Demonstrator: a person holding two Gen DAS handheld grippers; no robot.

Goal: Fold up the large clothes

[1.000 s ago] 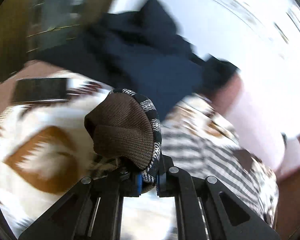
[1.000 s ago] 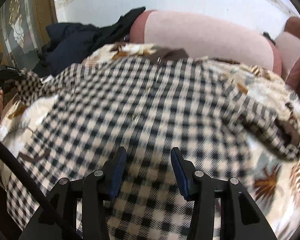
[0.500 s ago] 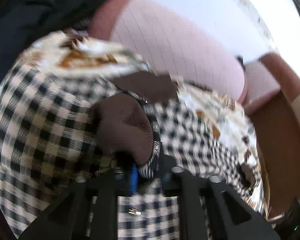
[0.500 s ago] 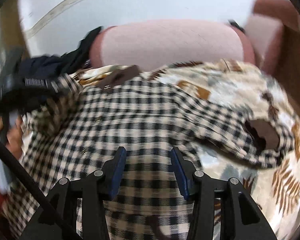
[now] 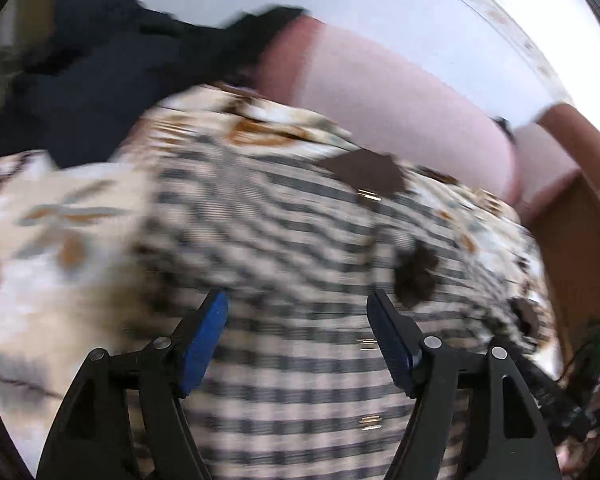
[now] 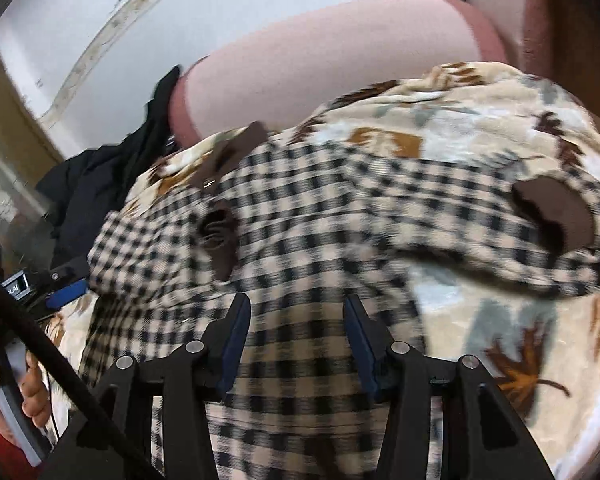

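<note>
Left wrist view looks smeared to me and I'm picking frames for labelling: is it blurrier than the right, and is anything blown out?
Left wrist view: heavy motion blur smears the checked shirt and leaf-print blanket; only the gripper's own frame is sharp, and the wall is overexposed. Right wrist view: milder blur, with the checks and the brown cuff legible. Both bend at the fisheye rim.

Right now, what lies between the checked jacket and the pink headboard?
In the right wrist view, only the leaf-print blanket lies between the checked jacket and pink headboard.
</note>
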